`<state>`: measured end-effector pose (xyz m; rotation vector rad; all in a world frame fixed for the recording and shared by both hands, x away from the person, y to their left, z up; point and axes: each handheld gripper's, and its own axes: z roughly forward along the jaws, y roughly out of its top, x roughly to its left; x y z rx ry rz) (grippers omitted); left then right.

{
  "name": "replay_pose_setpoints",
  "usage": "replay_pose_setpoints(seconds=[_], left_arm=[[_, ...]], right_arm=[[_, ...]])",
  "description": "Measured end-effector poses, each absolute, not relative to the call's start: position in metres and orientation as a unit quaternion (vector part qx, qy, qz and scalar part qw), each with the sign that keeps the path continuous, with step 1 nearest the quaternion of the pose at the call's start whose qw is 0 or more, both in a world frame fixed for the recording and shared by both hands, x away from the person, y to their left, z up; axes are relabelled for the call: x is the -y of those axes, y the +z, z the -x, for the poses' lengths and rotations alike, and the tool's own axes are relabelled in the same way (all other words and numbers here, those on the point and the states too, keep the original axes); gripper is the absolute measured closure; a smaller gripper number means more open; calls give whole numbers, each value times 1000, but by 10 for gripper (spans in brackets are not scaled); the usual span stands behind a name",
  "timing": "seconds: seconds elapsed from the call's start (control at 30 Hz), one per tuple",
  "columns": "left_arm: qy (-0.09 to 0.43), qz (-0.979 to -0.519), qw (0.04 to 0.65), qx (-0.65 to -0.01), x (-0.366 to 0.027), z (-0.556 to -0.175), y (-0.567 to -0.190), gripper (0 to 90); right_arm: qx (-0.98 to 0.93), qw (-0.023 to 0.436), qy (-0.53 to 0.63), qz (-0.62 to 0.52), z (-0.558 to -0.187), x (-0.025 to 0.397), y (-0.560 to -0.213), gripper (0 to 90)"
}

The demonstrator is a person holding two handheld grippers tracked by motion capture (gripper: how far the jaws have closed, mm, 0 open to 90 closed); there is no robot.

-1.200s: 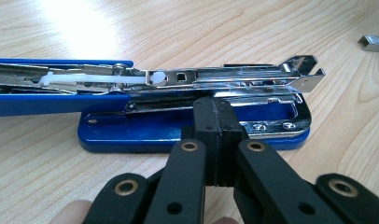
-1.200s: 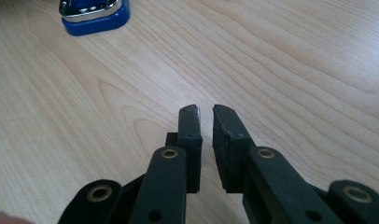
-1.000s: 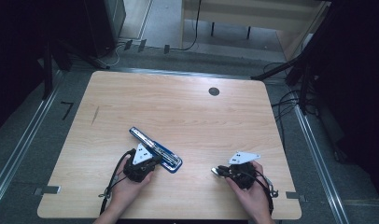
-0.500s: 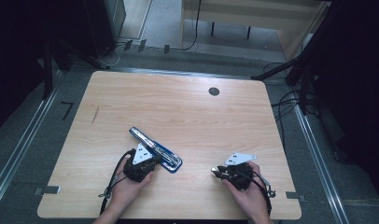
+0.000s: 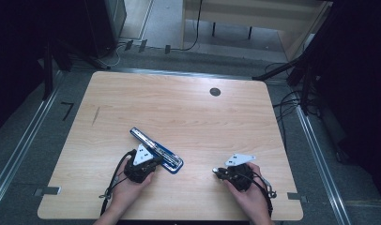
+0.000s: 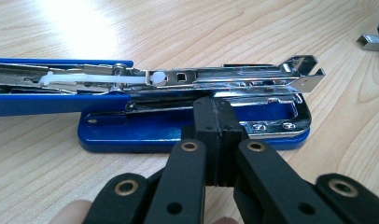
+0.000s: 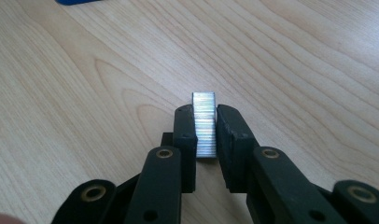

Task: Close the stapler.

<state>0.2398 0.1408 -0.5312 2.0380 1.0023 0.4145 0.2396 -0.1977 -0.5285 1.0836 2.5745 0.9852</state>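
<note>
1. Jaws first: the right gripper [image 7: 206,125] pinches a short strip of staples [image 7: 204,122] between its pads, the strip standing up past the fingertips; the left gripper [image 6: 214,122] has its jaws pressed together with nothing between them, their tips resting against the near side of the stapler [image 6: 192,105].

2. What has changed over the last second is small. In the high view the right gripper [image 5: 218,172] sits a little lower and nearer the table's front edge than it did, with its nose still turned toward the stapler [image 5: 156,150]; the left gripper [image 5: 151,164] has not moved from the stapler's base.

3. The stapler lies open on the wooden table [image 5: 188,112], left of centre and near the front, its blue top arm swung back and the chrome staple channel [image 6: 234,77] exposed. It has not shifted.

4. Judged from this, the work is loading the stapler: the strip is secured, the channel is open, and the left gripper steadies the body. The staples are still well apart from the channel, so the carry across and the alignment over the channel remain to be done.
</note>
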Motion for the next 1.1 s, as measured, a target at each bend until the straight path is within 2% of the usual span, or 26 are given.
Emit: replay_pose_setpoints(seconds=[1.1], left_arm=[[166,-809,404,-394,-141,-240,-531,900]], right_arm=[[-858,86,377,-338,-246,145,-486,795]])
